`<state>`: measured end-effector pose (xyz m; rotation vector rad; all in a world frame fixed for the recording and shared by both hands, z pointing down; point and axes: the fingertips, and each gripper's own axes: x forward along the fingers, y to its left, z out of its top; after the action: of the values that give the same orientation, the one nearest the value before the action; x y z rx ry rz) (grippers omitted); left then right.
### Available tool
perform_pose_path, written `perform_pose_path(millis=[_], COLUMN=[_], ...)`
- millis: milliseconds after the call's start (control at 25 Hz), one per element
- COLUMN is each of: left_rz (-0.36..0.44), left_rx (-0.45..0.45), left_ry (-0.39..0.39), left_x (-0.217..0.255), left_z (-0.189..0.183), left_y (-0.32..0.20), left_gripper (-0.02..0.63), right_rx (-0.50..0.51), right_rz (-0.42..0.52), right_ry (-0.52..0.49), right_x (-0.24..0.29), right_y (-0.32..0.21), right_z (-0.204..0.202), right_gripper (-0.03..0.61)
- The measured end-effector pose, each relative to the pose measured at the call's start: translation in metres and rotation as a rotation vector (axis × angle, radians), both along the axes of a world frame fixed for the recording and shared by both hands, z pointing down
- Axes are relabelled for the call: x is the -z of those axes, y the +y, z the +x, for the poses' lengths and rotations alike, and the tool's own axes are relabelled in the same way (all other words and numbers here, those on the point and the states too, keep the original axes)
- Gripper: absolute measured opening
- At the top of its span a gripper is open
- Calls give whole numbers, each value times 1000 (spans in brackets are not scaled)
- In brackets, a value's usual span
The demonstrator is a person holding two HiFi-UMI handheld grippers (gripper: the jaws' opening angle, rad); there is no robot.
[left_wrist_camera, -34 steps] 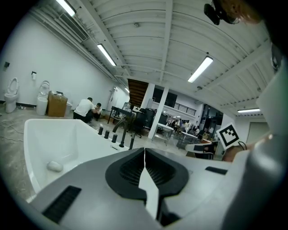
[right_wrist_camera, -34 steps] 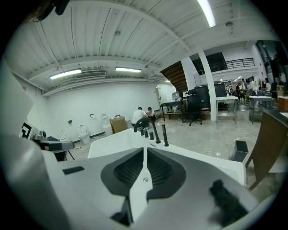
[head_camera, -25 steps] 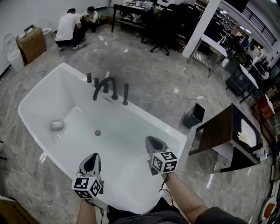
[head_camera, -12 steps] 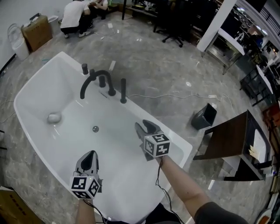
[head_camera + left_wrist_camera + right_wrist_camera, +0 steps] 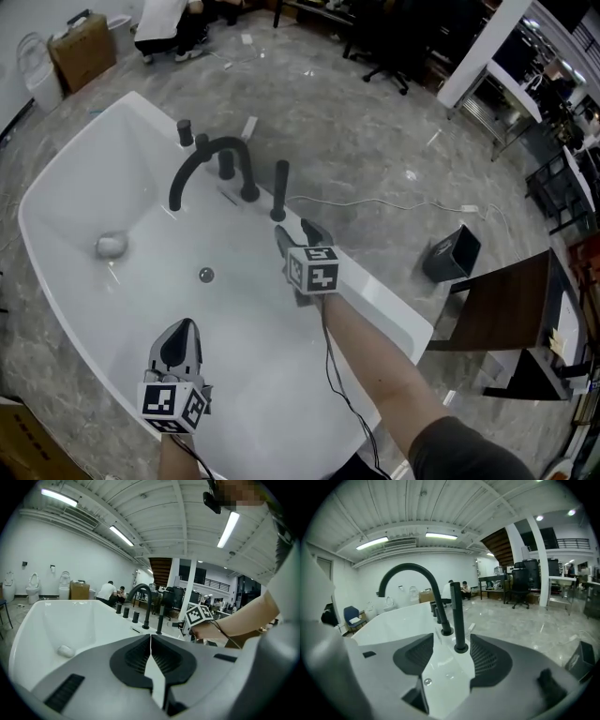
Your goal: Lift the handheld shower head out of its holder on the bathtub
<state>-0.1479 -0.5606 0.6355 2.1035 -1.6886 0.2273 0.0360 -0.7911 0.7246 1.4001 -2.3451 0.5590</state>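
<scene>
The handheld shower head (image 5: 279,187) is a slim black rod standing upright in its holder on the far rim of the white bathtub (image 5: 380,300), right of the arched black faucet (image 5: 211,159). My right gripper (image 5: 297,234) is close in front of it with its jaws opening wide. In the right gripper view the rod (image 5: 457,613) rises just ahead of the gap in my right gripper (image 5: 452,645), and neither pad touches it. Over the tub's near side my left gripper (image 5: 180,339) is shut and empty, seen in its own view as my left gripper (image 5: 150,639).
Black knobs (image 5: 185,131) stand left of the faucet. A pale lump (image 5: 111,246) and the drain (image 5: 206,275) lie inside the tub. A cable (image 5: 375,202), a black bin (image 5: 453,253) and a dark table (image 5: 497,300) are on the right. People crouch by a cardboard box (image 5: 82,47).
My right gripper moved forward across the tub toward the shower rod and its jaws spread from shut to wide. The left gripper sank a little toward the near rim.
</scene>
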Motion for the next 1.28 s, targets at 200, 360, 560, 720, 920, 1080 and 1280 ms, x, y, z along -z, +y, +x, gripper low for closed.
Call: perform_pose_path(millis=[200,360,560,720,920,1080,1280], left_rz=[0,6,-1,-21,-47,-57,-44], left_rx=[49,102,105,100,97,107,105], left_ry=[22,57,54,59,56,61,63], left_x=[-19,-29,-39,-50,-60,-58,-39], left_z=[-19,-34,-45,-50,-54,-55,-52], left_y=[-13,-25,-32,-29,-16,-7,3], left_gripper=[15,15,15,15,15,15,15], right_rx=[-31,-26,-30,-44,7,16,23], right_rz=[41,75,120,146,148,110,130], right_ry=[30,70,78,57,162,174,153], right_x=[-20,-28,-28,-25,-26,-25,3], right_y=[-42,-66,-92,-107,-107,-98,-86], right_z=[-9,-21,-36,-41,-43,-38,-33], right_gripper=[244,242,242,241,141,140,138])
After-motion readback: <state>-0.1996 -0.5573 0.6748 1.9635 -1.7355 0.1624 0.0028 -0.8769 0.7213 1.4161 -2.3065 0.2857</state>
